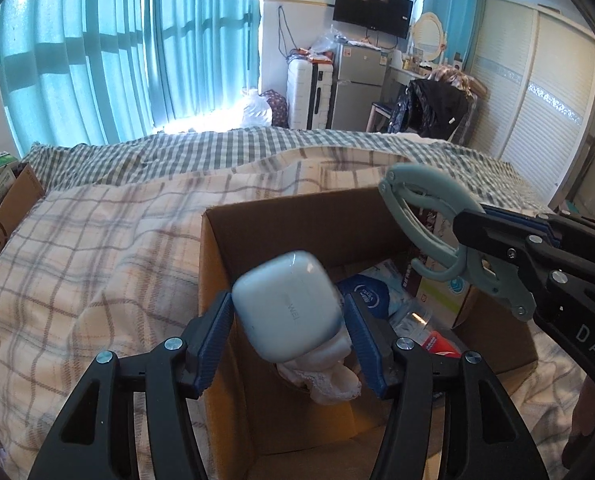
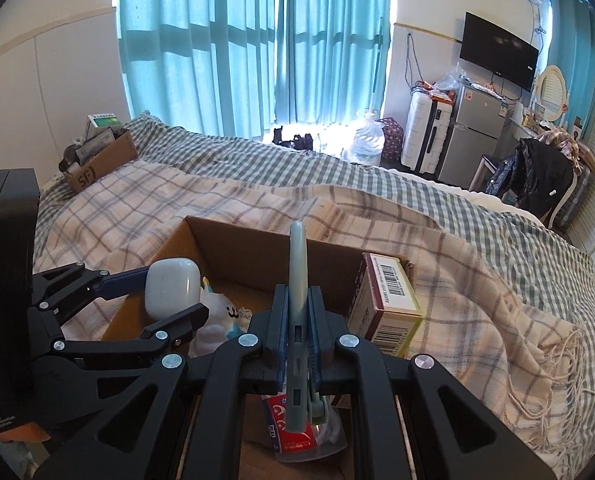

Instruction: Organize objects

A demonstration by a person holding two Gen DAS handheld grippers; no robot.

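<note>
White rounded earbud case (image 1: 287, 304) hangs over the open cardboard box (image 1: 297, 216), between the left tool's (image 1: 289, 336) parted pads; right tool (image 2: 297, 344) clamps a grey-green plastic clip (image 2: 298, 280).

The white earbud case (image 1: 287, 304) bears pale grey letters, of which only "WEI" can be read. The small carton (image 2: 97, 164) at the far end of the bed has "SF" printed in black on its side. The right tool's (image 1: 475, 222) black arm shows white letters "DAS" before the picture's edge cuts them off. The brown box (image 2: 387, 300) carries barcodes; their digits are too small to read.
</note>
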